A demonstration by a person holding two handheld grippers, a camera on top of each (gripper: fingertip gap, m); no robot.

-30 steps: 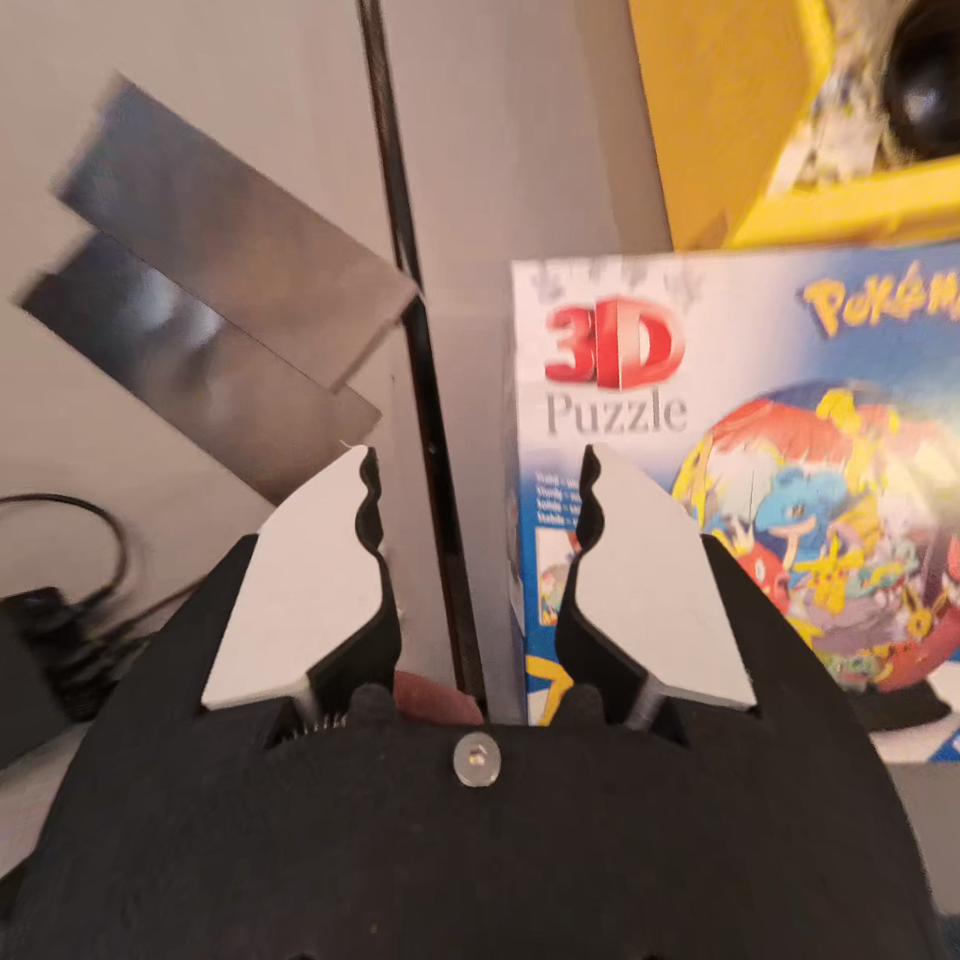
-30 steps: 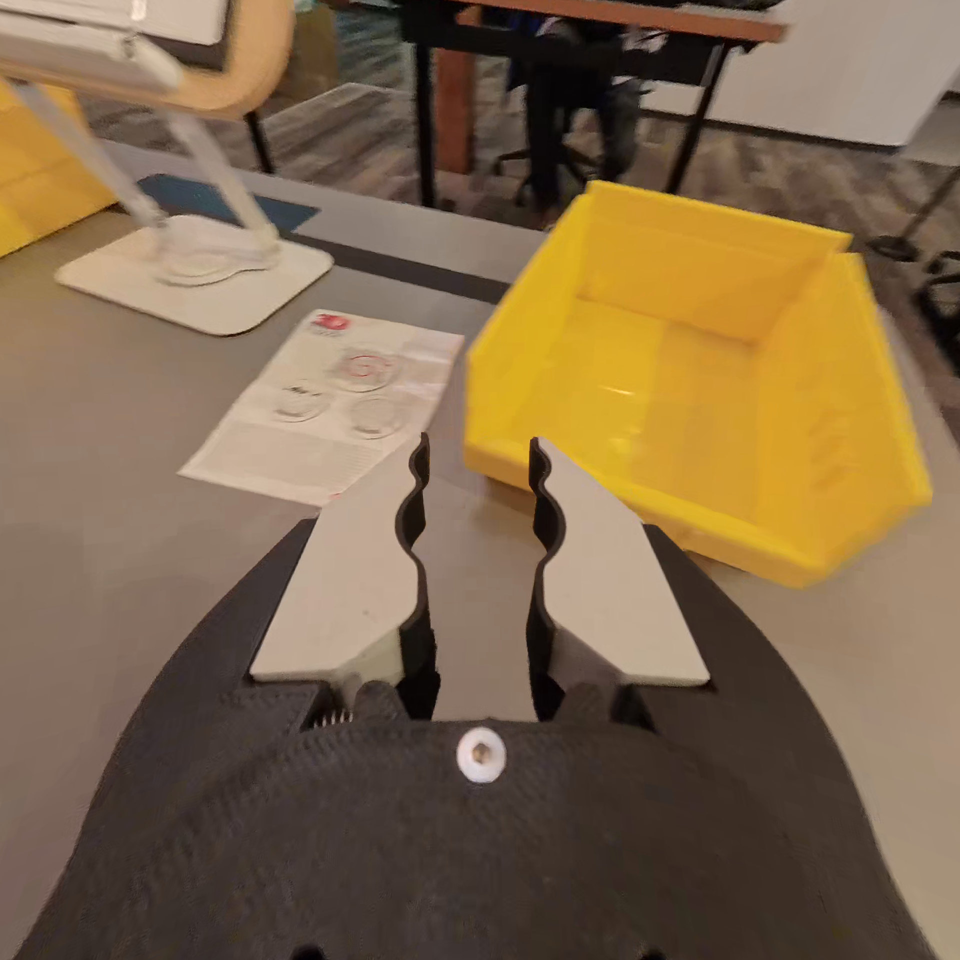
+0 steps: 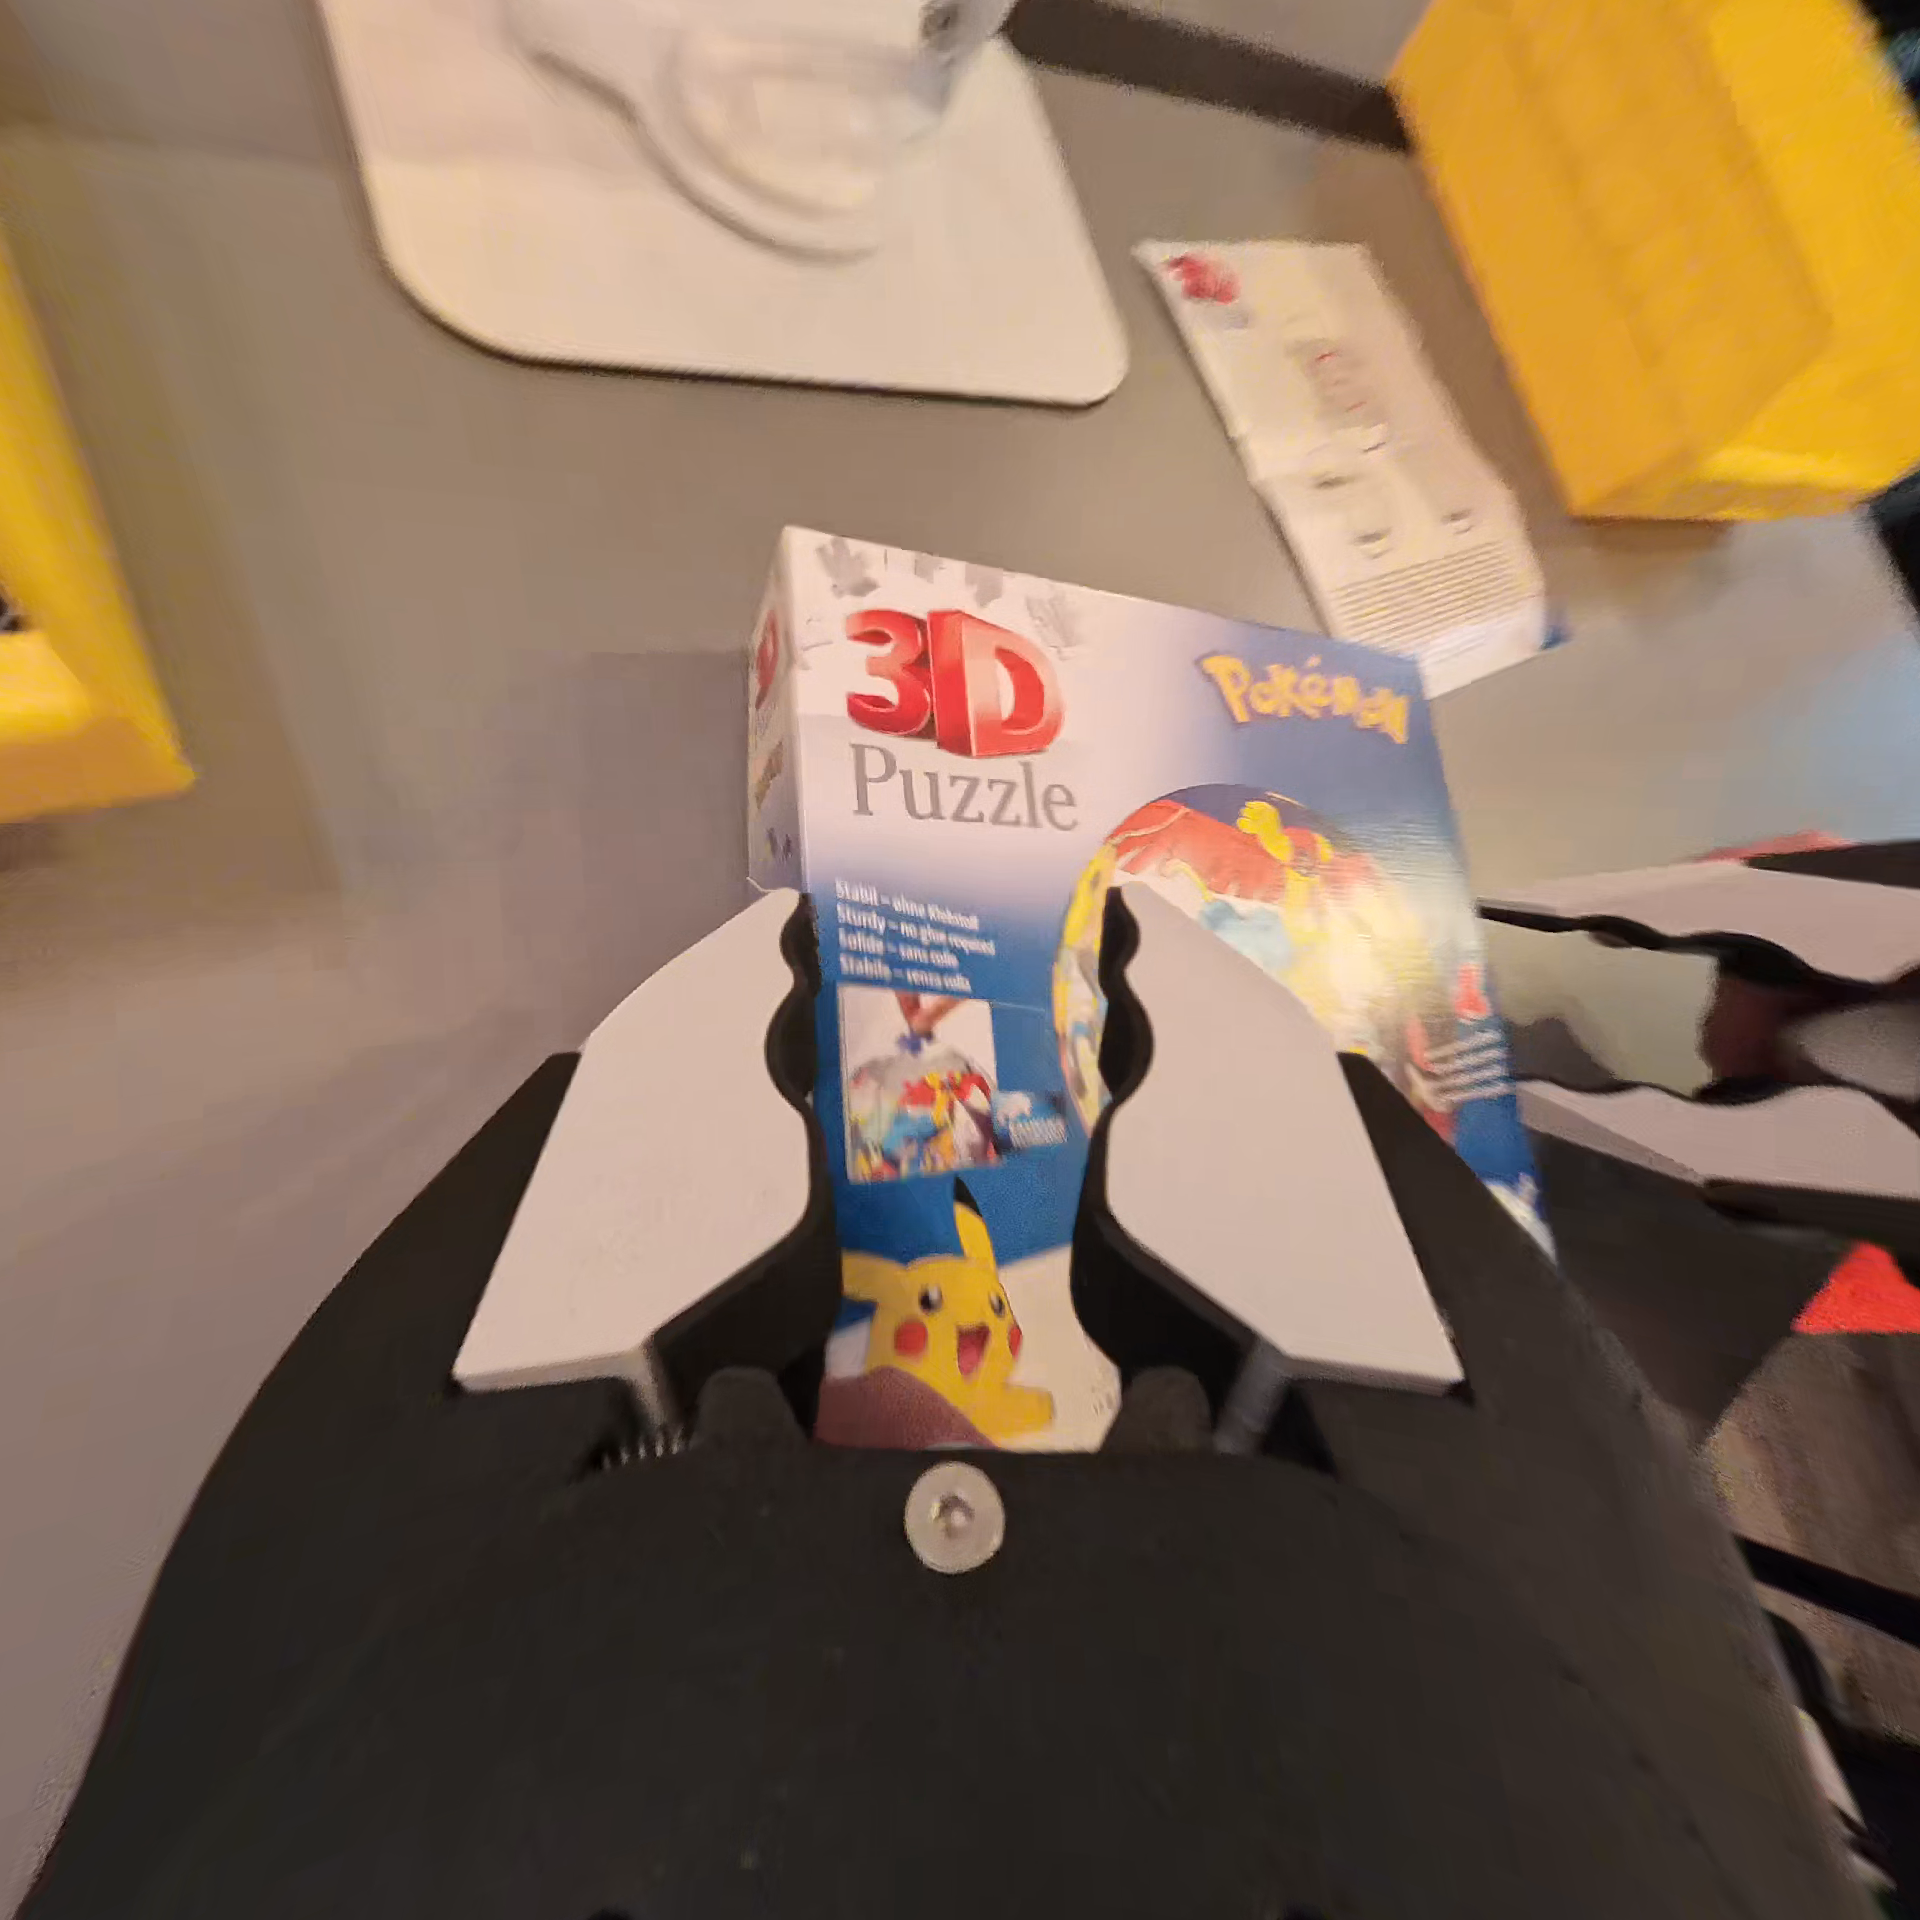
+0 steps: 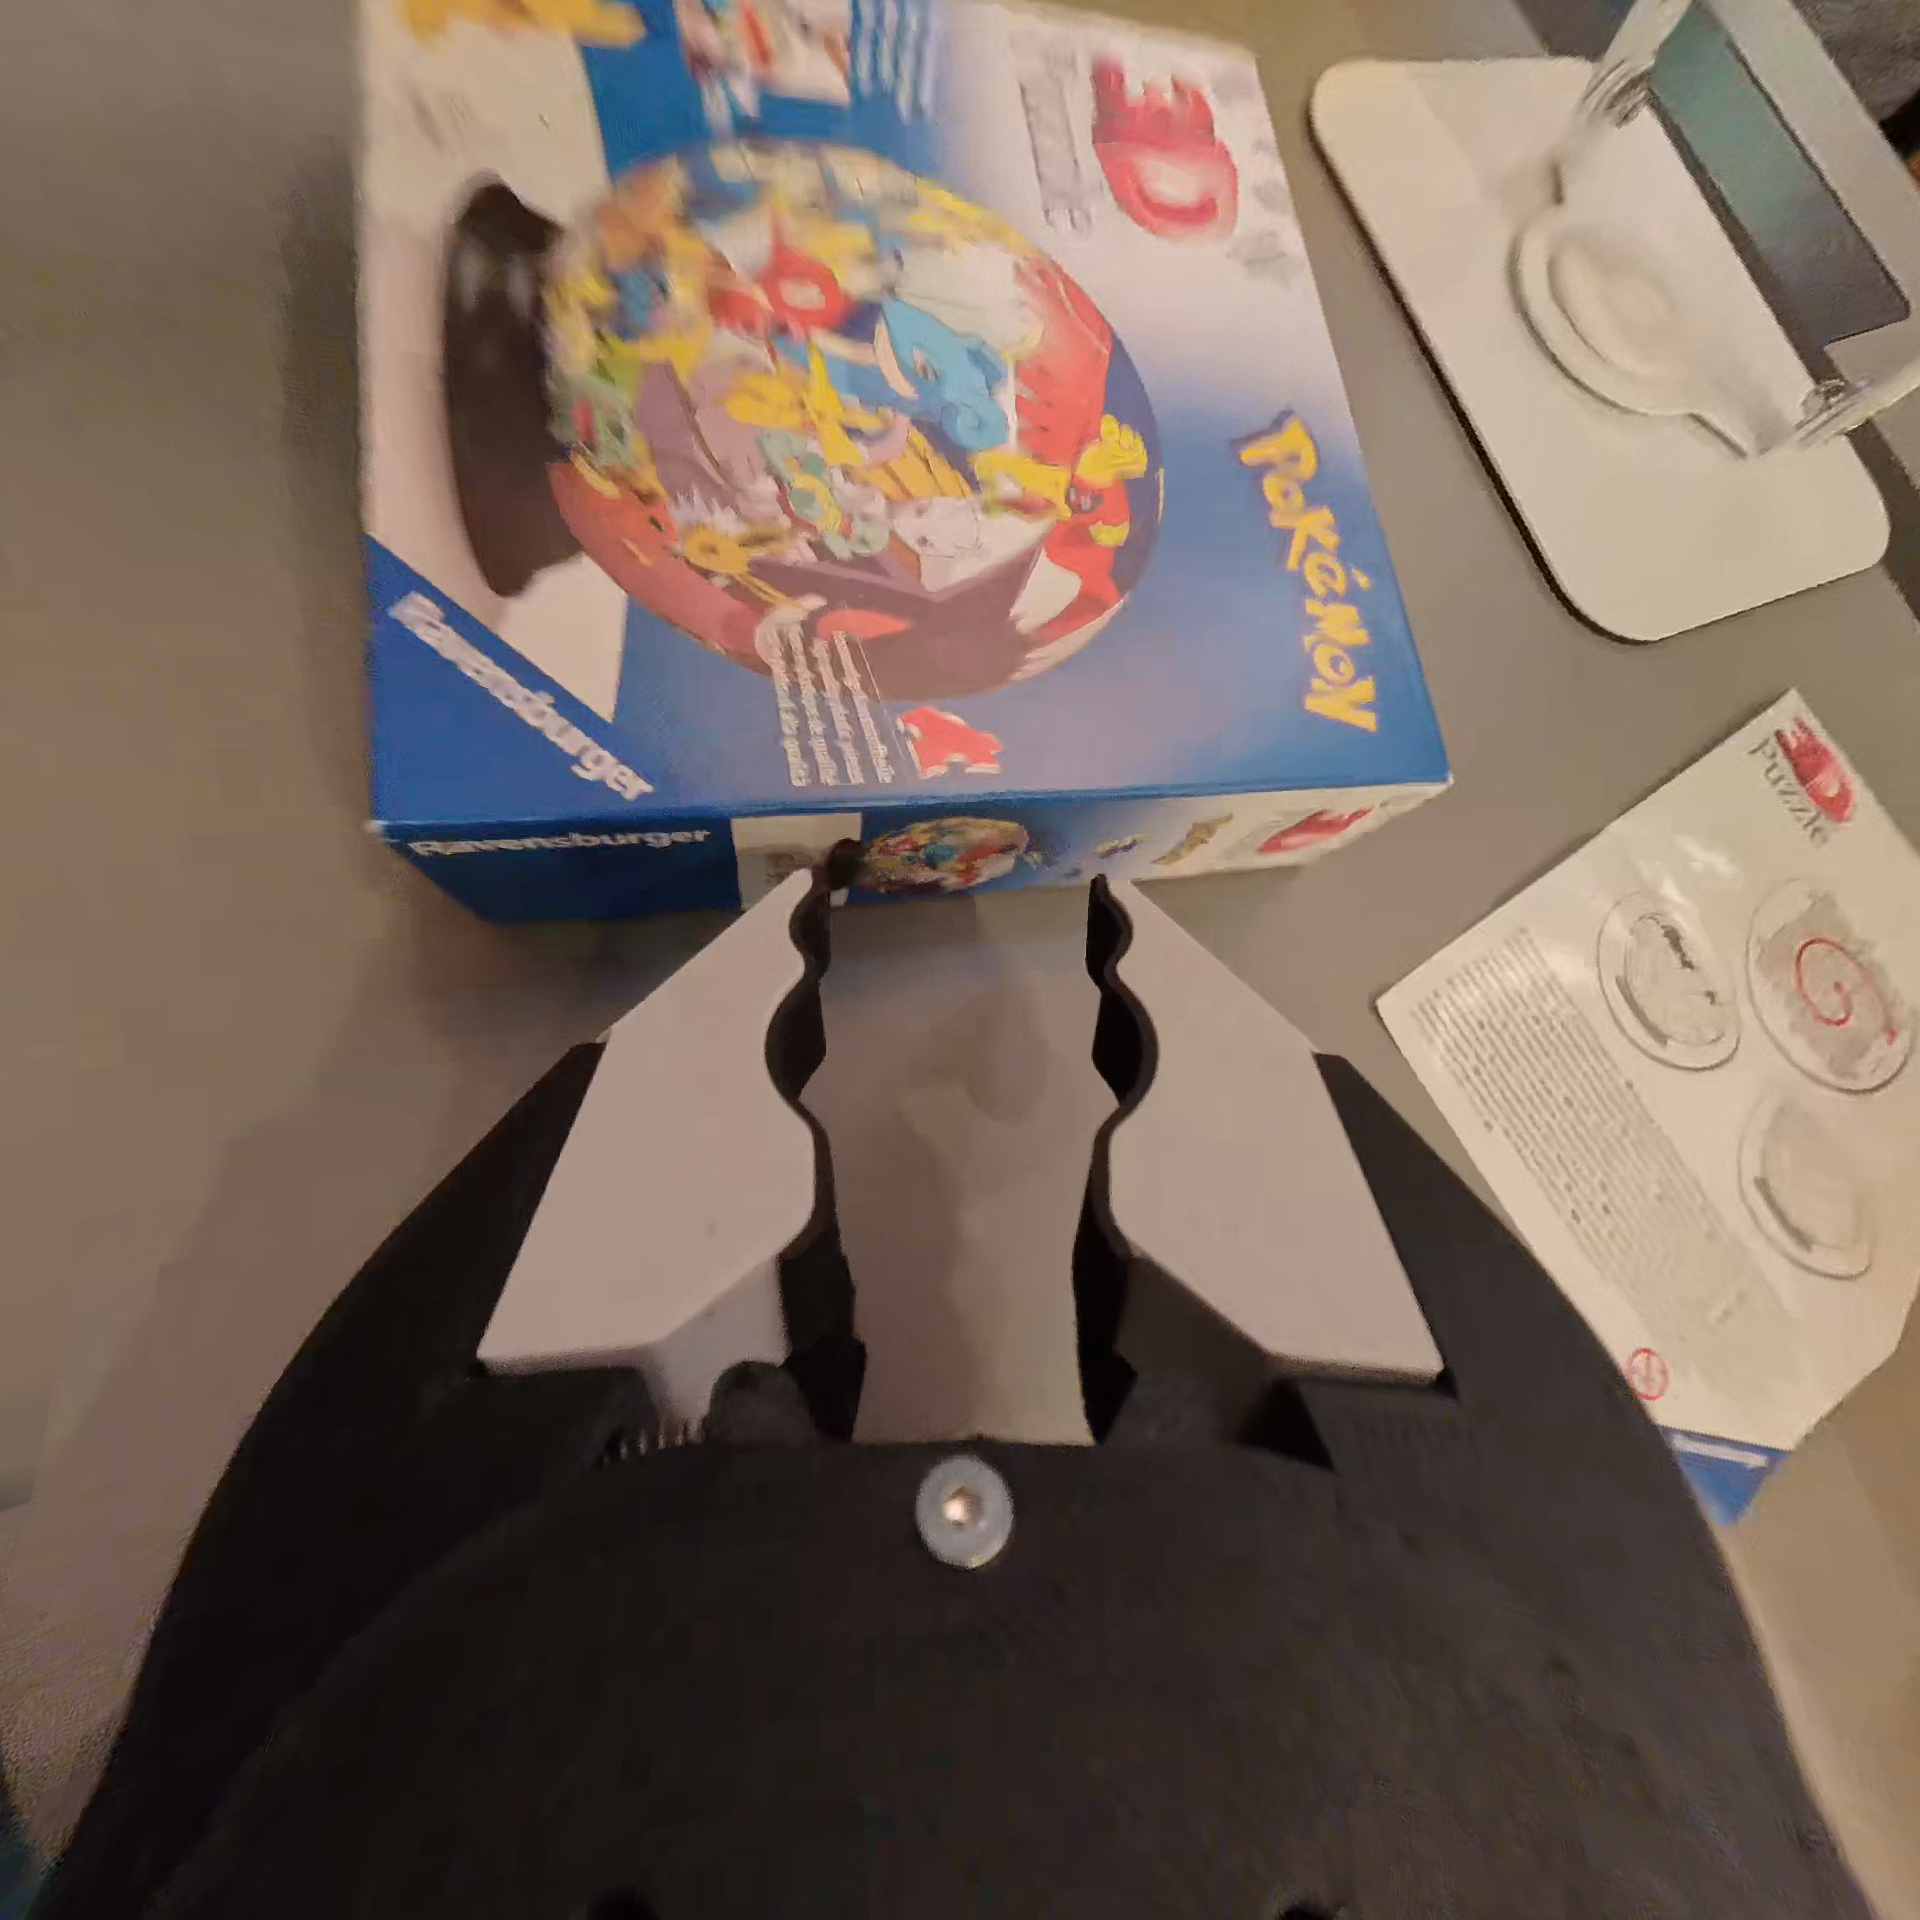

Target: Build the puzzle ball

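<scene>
The puzzle box [image 4: 894,436] lies flat on the grey table [image 4: 177,935], picture side up, its blue and white lid showing a colourful ball. In my right wrist view its near side edge sits just beyond the fingertips of my right gripper [image 4: 956,899], which is spread wide with only bare table between the fingers; it is close to the box, but I cannot tell whether it touches.

In the left wrist view the same box [image 3: 1039,779] fills the middle. My left gripper [image 3: 956,914] hangs over it with the fingers set apart, the printed lid showing through the gap. I cannot tell whether the fingers touch the lid. The right gripper [image 3: 1704,997] shows at the right edge of that view, beside the box.

To the right of the box in the right wrist view lies a white instruction leaflet [image 4: 1662,1081], flat on the table and apart from the box. Farther off, a white stand base [image 4: 1621,416] rests on the table. In the left wrist view a yellow bin [image 3: 1662,260] stands at the far right, and another yellow bin [image 3: 62,644] shows at the left edge.
</scene>
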